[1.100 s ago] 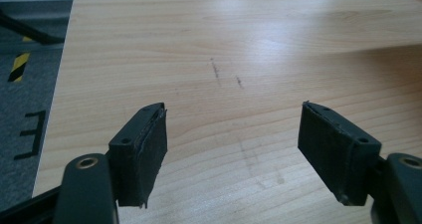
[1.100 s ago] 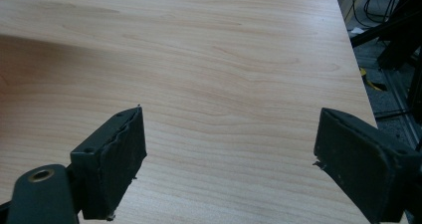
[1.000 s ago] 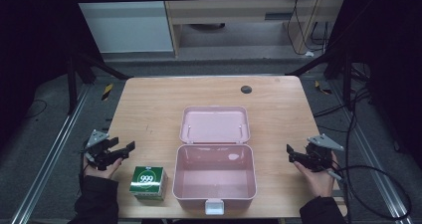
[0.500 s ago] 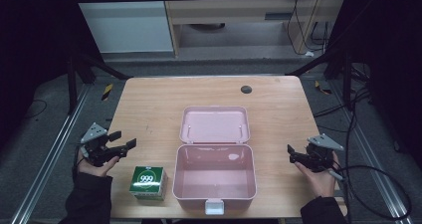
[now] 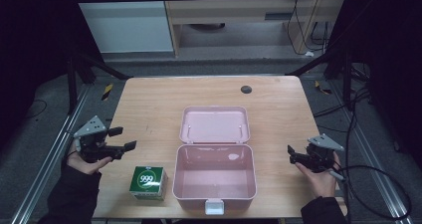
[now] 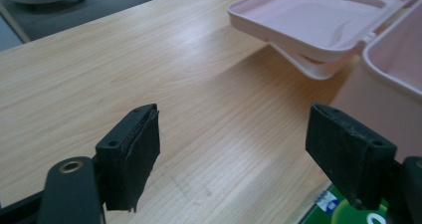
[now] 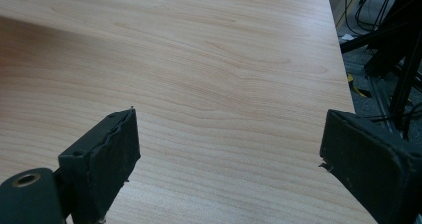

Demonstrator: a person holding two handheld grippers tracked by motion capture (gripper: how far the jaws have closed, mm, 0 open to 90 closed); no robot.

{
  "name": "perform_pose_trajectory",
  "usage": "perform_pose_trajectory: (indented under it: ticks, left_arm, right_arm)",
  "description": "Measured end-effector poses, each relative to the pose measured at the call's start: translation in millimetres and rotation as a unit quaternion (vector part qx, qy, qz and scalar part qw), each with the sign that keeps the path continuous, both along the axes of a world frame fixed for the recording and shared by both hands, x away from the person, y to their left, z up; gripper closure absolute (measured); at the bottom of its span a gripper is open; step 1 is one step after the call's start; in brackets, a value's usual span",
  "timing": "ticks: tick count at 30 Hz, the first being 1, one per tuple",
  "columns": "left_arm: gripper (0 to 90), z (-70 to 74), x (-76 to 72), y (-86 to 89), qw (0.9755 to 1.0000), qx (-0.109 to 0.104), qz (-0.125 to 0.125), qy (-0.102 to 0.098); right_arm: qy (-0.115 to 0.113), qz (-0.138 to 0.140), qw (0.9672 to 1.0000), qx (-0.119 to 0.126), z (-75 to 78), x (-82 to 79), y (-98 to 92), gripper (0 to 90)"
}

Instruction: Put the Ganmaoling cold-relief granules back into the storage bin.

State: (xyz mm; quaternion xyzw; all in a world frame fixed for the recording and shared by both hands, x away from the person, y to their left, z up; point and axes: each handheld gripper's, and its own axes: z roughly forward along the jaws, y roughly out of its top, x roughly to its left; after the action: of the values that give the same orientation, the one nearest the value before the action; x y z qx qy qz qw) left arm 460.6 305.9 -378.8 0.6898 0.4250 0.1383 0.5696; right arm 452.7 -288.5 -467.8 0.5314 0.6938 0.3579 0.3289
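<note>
From the high view we see the left hand-held gripper (image 5: 124,139) raised at the left edge of the wooden surface (image 5: 149,104), jaws pointing right toward the middle. Its jaws have just been opening, and nothing sits between them. Just below it in this view, near the front edge, stands a small green carton (image 5: 148,182) (white digits on its top face), apart from the gripper. Just beside the carton on its right is a pink box (image 5: 215,179), open, with its lid (image 5: 214,125) folded back flat behind it; the inside looks bare. The right hand-held gripper (image 5: 292,154) rests in the person's hand at the right side of the surface, jaws pointing left toward the box and well apart from it.

In the left gripper view we look along our own left hand-held gripper (image 6: 234,154): the two black jaws stand at a moderate gap with bare wood between them. The box lid (image 6: 318,15) hangs over the surface at upper right, the box wall (image 6: 393,59) sits at the right edge, and a green corner of the carton (image 6: 343,211) peeks in low down beside the right jaw.

In the right gripper view the right hand-held gripper (image 7: 229,159) stands wide, with plain wood grain between its jaws and the surface's edge (image 7: 343,69) at the right.
</note>
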Motion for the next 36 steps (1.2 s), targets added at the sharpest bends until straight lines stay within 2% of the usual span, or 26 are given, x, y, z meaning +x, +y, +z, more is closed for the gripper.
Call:
perform_pose_trajectory:
  ticks: [4,5,6,9,13,16,19,20,21,22,24,36]
  left_arm:
    - [18.8,6.4,-4.0,-5.9,0.9996,0.014,-0.025,-0.002]
    - [18.5,6.4,-4.0,-5.9,0.9996,0.014,-0.025,-0.002]
    - [18.2,10.0,-6.4,-8.7,0.9992,0.016,-0.038,-0.002]
    - [17.2,13.4,-8.5,-10.6,0.9984,0.02,-0.053,0.005]
    - [15.3,16.8,-14.0,-17.0,0.9958,0.034,-0.083,0.021]
    - [13.8,15.5,-17.0,-20.6,0.9946,0.042,-0.092,0.026]
    - [12.9,12.1,-22.4,-27.2,0.9922,0.05,-0.108,0.036]
    - [12.7,12.1,-22.4,-27.2,0.9922,0.05,-0.108,0.036]
    - [12.5,10.3,-24.5,-30.3,0.9907,0.055,-0.116,0.045]
    - [11.9,10.3,-24.5,-30.3,0.9907,0.055,-0.116,0.045]
    - [11.0,7.4,-27.7,-35.5,0.989,0.06,-0.124,0.054]
    - [7.8,0.5,-37.7,-49.7,0.9842,0.066,-0.144,0.079]
  right_arm:
    - [0.001,0.003,1.0,-0.002,-0.2,-0.3,0.3,8.0]
    - [0.001,0.003,1.0,-0.002,-0.1,-0.4,0.2,7.9]
    - [0.001,0.003,1.0,-0.002,-0.1,-0.4,0.1,7.8]
    - [0.001,0.003,1.0,-0.002,-0.1,-0.5,0.1,7.6]
    - [0.003,0.005,1.0,-0.003,-0.4,-0.5,0.6,7.1]
    - [0.005,0.006,1.0,-0.003,-0.6,-0.4,0.6,6.7]
    - [0.008,0.007,0.9999,-0.008,-1.0,-0.4,0.9,6.4]
    - [0.008,0.007,0.9999,-0.009,-1.1,-0.5,1.1,6.4]
    - [0.008,0.007,0.9999,-0.01,-1.2,-0.5,1.2,6.3]
    - [0.008,0.007,0.9999,-0.01,-1.2,-0.5,1.2,6.3]
    - [0.009,0.008,0.9999,-0.011,-1.2,-0.6,1.2,6.2]
    - [0.015,0.006,0.9998,-0.011,-3.3,-1.0,-1.1,5.7]
